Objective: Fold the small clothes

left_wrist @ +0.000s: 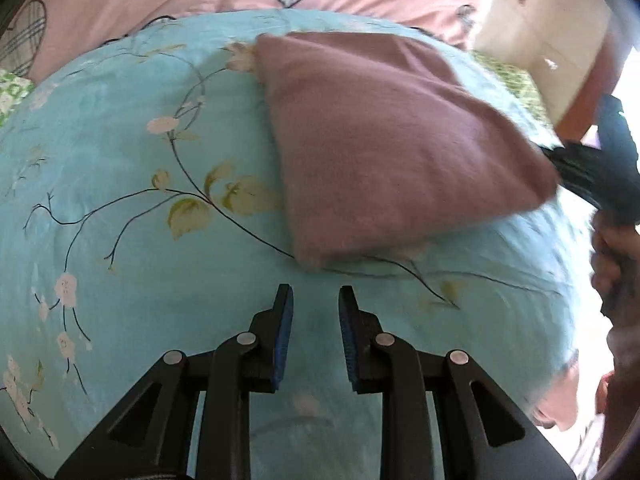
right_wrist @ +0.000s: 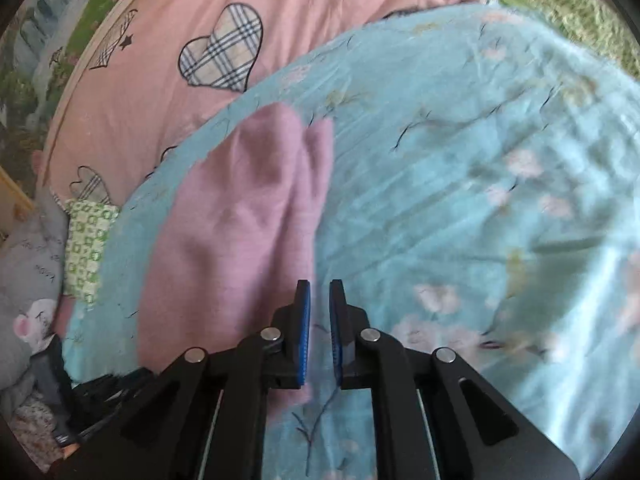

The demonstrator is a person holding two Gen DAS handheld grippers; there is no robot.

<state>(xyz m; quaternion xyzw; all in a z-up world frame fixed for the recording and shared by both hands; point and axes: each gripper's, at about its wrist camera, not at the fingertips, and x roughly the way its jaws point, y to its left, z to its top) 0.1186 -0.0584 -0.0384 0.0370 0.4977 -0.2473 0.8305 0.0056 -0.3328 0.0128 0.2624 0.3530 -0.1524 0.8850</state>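
1. One mauve garment (left_wrist: 384, 144) is lying folded on the light-blue floral cover (left_wrist: 132, 184); it is showing a soft, fleecy nap and a roughly four-sided outline. In the right wrist view the same garment (right_wrist: 240, 232) is showing a rounded crease running along its length.
2. One left gripper (left_wrist: 316, 308) is hovering over bare cover just short of the garment's near corner; its jaws are standing apart with a moderate gap, holding nothing. The blue ribbed pads (left_wrist: 283, 344) are facing each other.
3. One right gripper (right_wrist: 320, 304) is sitting at the garment's near edge, its jaws parted by a narrow gap; cloth is showing in that gap, but motion blur is hiding whether any is pinched. From the left wrist view the right gripper (left_wrist: 576, 172) is touching the garment's far corner.
4. One pink sheet (right_wrist: 160, 92) with plaid heart patches (right_wrist: 222, 58) is lying beyond the cover.
5. One green-patterned cloth (right_wrist: 86, 248) is lying beside the cover.
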